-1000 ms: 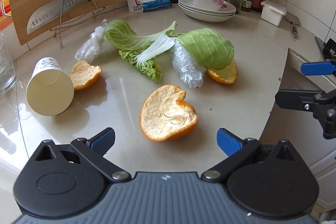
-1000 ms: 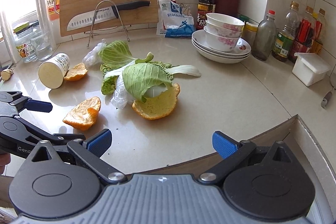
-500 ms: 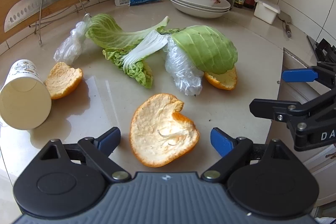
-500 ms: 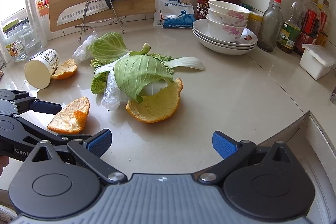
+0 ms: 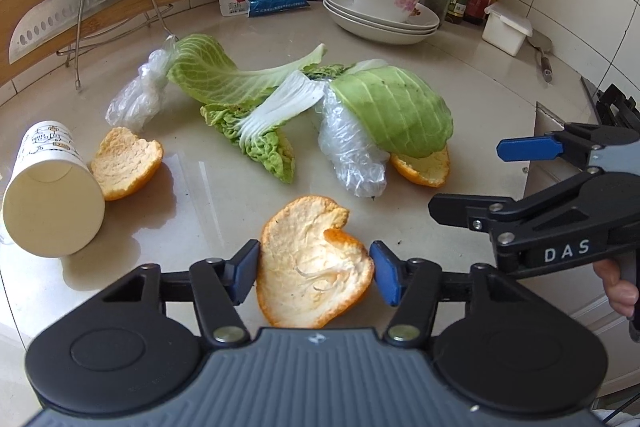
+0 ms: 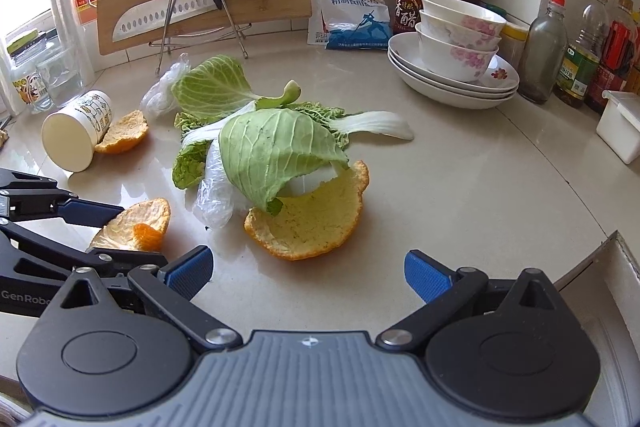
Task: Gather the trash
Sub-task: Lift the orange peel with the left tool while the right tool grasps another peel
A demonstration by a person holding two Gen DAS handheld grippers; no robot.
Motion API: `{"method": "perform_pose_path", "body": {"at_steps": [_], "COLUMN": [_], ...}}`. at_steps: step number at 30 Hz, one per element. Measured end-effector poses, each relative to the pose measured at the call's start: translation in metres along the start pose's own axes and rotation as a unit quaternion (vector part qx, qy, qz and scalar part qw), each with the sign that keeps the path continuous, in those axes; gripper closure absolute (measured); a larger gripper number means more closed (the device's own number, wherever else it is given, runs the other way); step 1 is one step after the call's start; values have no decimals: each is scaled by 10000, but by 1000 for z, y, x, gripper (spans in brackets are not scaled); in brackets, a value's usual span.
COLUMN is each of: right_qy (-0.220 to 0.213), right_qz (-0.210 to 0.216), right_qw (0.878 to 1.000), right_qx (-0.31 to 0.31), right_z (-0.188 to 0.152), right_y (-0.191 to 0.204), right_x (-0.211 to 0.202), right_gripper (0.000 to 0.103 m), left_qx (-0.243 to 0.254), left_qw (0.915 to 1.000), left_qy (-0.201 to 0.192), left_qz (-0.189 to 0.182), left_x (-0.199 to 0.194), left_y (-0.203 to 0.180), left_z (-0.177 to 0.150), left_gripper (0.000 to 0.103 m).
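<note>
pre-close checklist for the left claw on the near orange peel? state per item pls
1. Near orange peel sits between the left claw fingers: ok.
2. Blue pads flank the peel's two edges: ok. Actual contact: cannot tell.
3. Peel lies apart from the plastic wrap and cabbage leaf, so nothing else gets pinched: ok.
4. Right claw is open, empty and off to the side of the left claw's closing path: ok.
5. Paper cup lies on its side away from the left claw: ok.
6. Trash bin to drop into: cannot tell, none in either view.
</note>
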State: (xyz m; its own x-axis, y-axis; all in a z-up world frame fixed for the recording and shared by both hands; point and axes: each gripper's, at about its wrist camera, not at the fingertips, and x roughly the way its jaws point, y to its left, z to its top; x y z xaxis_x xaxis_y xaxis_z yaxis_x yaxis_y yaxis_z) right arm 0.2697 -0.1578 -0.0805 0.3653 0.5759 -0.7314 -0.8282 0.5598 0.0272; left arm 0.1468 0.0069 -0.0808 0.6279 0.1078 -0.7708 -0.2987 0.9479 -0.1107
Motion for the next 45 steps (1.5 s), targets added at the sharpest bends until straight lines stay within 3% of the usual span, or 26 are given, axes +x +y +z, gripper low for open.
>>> {"method": "perform_pose_path", "body": {"at_steps": [18, 20, 22, 30, 33, 45], "right_qy": [-171, -172, -159, -125, -45, 107], "right_qz": [87, 122, 199, 283, 220, 128], "right_qw": [9997, 9996, 9995, 9995, 9997, 9998], "right_qx": [-137, -187, -189, -50, -31, 101], "right_z": [17, 18, 17, 15, 14, 4], "right_y": [-2, -1, -1, -4, -5, -10], "right_x": [44, 44, 43, 25, 18, -12], "right_gripper": [1, 6, 18, 43, 47, 48], "left_qx": [-141, -112, -110, 38, 104, 477], "left_qw": [9996, 9997, 9997, 9998, 9999, 9988], "left_qy": [-78, -71, -61, -46, -26, 2], "left_qz": [220, 227, 226, 167, 115, -75], "left_x": [-10, -10, -10, -15, -18, -31], "left_y": [13, 13, 13, 12, 12, 3], "left_z": [7, 7, 7, 9, 11, 14], "left_gripper": [46, 46, 46, 46, 46, 47]}}
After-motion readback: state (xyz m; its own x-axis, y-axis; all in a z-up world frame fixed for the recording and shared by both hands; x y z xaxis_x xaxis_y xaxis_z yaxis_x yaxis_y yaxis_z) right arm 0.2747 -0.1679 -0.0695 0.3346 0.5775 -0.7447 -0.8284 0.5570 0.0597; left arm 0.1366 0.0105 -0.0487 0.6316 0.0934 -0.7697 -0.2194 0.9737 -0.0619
